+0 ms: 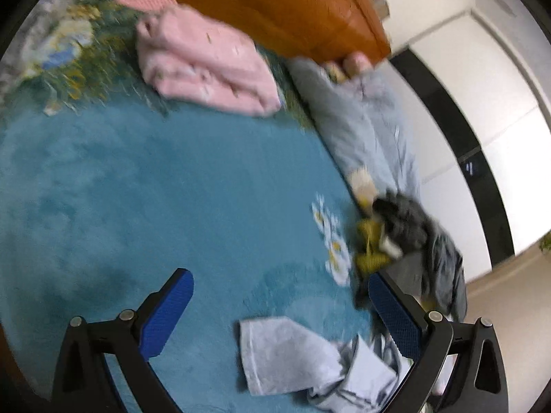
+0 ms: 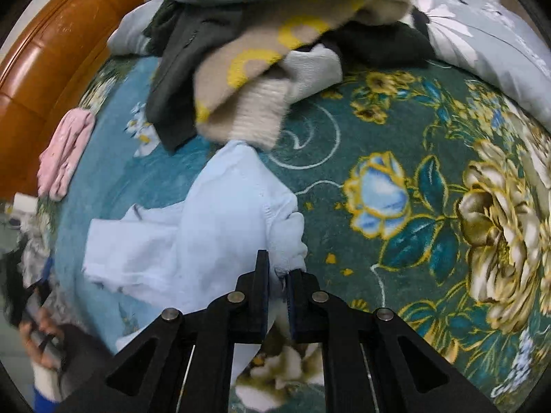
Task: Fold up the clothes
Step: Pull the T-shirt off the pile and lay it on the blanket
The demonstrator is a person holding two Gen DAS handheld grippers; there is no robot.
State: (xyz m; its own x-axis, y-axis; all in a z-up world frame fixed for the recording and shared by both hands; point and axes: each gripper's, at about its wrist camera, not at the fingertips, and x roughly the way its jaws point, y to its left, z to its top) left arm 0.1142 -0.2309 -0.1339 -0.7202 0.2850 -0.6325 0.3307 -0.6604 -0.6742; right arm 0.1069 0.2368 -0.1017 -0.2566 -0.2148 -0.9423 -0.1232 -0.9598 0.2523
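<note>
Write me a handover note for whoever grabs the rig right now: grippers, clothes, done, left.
Left gripper: open, empty, hovering over the teal blanket.
Right gripper: shut on a bunched edge of the light blue garment, which lies crumpled on the blanket, not yet spread.
Folded pink garment sits near the wooden headboard; looks finished.
Unfolded pile (beige sweater with yellow rings, dark and grey pieces) waits beyond the blue garment, next to the grey pillow.
Left: grab a second edge with the left gripper, flatten and fold the blue garment, then work through the pile.
</note>
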